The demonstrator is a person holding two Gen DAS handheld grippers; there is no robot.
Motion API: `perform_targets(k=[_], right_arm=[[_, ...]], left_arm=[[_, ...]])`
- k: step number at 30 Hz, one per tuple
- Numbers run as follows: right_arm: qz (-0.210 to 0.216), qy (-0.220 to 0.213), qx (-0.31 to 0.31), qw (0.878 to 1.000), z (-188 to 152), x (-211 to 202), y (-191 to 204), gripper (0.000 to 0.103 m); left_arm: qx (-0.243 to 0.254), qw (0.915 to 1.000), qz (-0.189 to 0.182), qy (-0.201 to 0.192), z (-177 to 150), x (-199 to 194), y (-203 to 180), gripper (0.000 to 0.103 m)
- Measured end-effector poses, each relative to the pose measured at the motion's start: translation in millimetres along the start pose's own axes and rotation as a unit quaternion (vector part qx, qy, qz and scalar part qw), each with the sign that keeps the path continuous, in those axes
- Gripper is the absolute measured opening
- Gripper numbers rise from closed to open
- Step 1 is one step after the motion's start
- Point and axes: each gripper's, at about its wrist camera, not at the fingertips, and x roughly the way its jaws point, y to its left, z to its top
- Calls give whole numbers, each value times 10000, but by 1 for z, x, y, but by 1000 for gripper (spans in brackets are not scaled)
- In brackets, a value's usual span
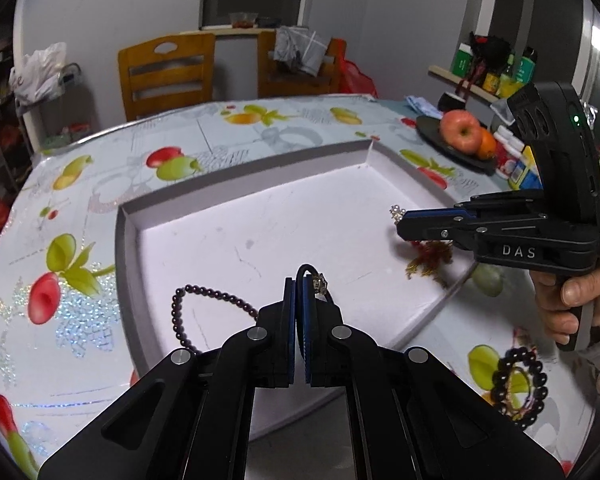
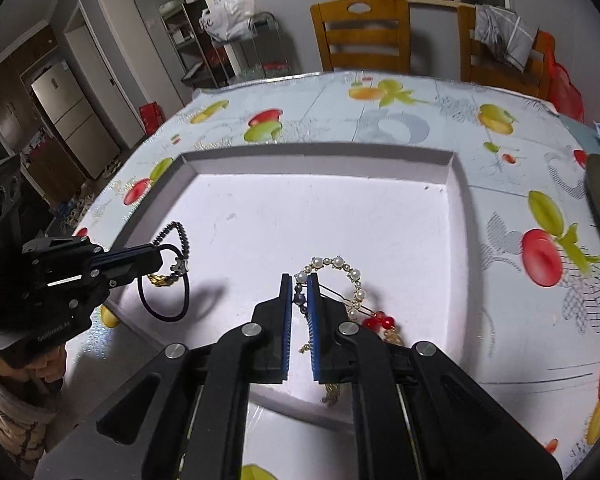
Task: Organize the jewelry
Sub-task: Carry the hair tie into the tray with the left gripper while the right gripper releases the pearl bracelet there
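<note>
Our left gripper (image 1: 300, 280) is pinching a black hair tie (image 2: 165, 285) with a small silver charm, holding it above the near left part of the white tray (image 2: 320, 160). Our right gripper (image 2: 299, 280) is clamping a pearl bracelet (image 2: 342, 268) with red beads and gold tassel over the tray's near right part. Inside the tray, beside the hair tie, a dark beaded bracelet (image 1: 204, 304) is lying. Outside the tray's right wall, a black bead bracelet (image 1: 520, 388) is resting on the bench (image 1: 80, 208).

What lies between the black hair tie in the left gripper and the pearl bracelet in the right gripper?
In the right wrist view, only bare white tray floor lies between the hair tie and the pearl bracelet.
</note>
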Motion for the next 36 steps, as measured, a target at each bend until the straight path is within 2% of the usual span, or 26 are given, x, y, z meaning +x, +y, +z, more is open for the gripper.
perform_targets(k=[8,10,11,12,14,19,23,30,36], right_arm=[[-106,117,49,9999,-3,13,0,8],[-76,94,82,9999,-4,10,-2,8],[-49,79,98,9999,-5,9,-3,10],[13,80,129,9999,-6,7,-4,18],[96,66,196,9997,-8,3,-7,30],[137,-141,284,9994,-15,-13,-11,30],[155,-304,260,9991,-26,-28,-10,30],[62,-550,186,9983,-53,-55,-7,30],[-25,-684,104,9976,-77,-75,-3,30]], left_arm=[[101,9997,191,112,-4,7,-1,4],[142,9996,226,119,-6,6,-3,9],[137,9996,220,96,-6,5,-3,17],[127,9997,205,73,-6,3,-3,24],[99,9997,220,50,-7,2,-3,30],[62,9998,193,-54,-11,-8,-7,36],[11,9997,157,-194,-18,-22,-9,48],[23,9995,72,-316,-33,-43,-18,52],[151,9995,63,-270,-61,-58,-30,52]])
